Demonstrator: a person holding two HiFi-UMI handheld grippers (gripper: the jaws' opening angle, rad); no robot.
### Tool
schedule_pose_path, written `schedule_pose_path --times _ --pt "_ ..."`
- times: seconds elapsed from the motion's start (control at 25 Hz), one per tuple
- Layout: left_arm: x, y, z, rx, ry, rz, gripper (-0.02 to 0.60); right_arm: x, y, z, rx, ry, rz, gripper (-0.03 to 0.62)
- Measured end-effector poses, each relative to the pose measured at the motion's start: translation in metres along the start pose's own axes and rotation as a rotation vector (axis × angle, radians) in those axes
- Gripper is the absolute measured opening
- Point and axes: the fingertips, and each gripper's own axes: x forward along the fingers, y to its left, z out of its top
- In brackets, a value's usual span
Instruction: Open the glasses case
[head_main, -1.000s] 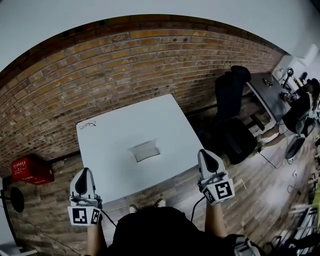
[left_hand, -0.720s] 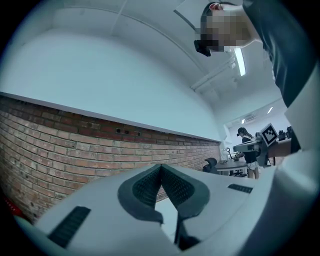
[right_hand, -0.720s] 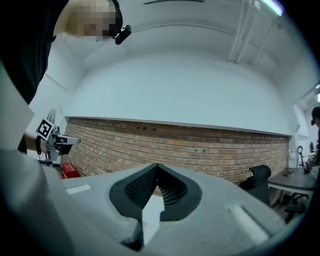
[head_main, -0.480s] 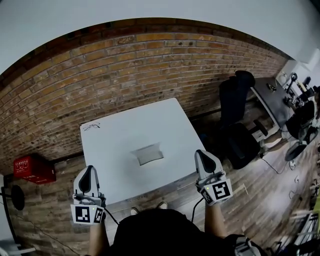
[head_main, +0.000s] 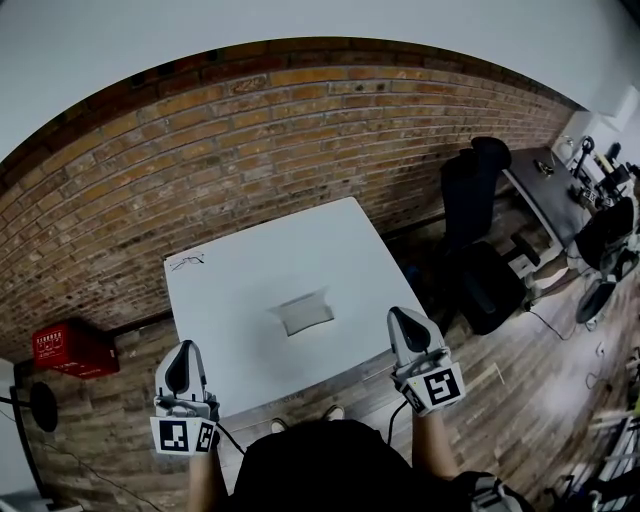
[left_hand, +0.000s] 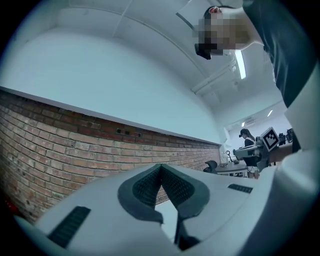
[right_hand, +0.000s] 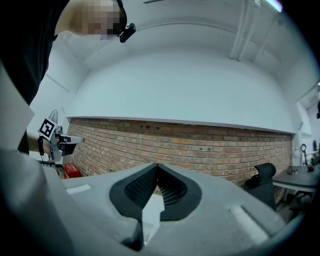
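Clenched empty: left gripper (head_main: 184, 352), right gripper (head_main: 402, 320). Hovering at near edge of table (head_main: 232, 285), apart from glasses case (head_main: 305, 313) mid-table.

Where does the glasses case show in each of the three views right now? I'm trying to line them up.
Head view: the grey rectangular glasses case lies near the middle of the white square table.
Left gripper view: not in it.
Right gripper view: not in it.
Shared landmark: the red brick wall, behind the table in the head view and across the background of both gripper views.
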Motion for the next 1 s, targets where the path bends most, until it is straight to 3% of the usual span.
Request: schedule_pose_path --times 0.36,0.52,0.68,1.0 --pt "0.007 0.003 -0.002 -0.003 -0.001 -0.044 0.006 -0.002 0.007 -0.001 0.001 0.000 -0.032 0.005" --pt "0.007 0.006 -0.002 -0.006 0.001 -0.051 0.006 -0.005 0.009 -0.014 0.000 0.065 -0.042 0.005" --pt "0.005 0.007 -0.006 -0.010 0.008 -0.054 0.007 -0.001 0.016 -0.005 -0.005 0.018 -0.030 0.005" --pt "0.009 0.003 -0.010 -0.022 0.009 -0.071 0.006 -0.002 0.021 -0.007 -0.018 0.029 -0.019 0.005"
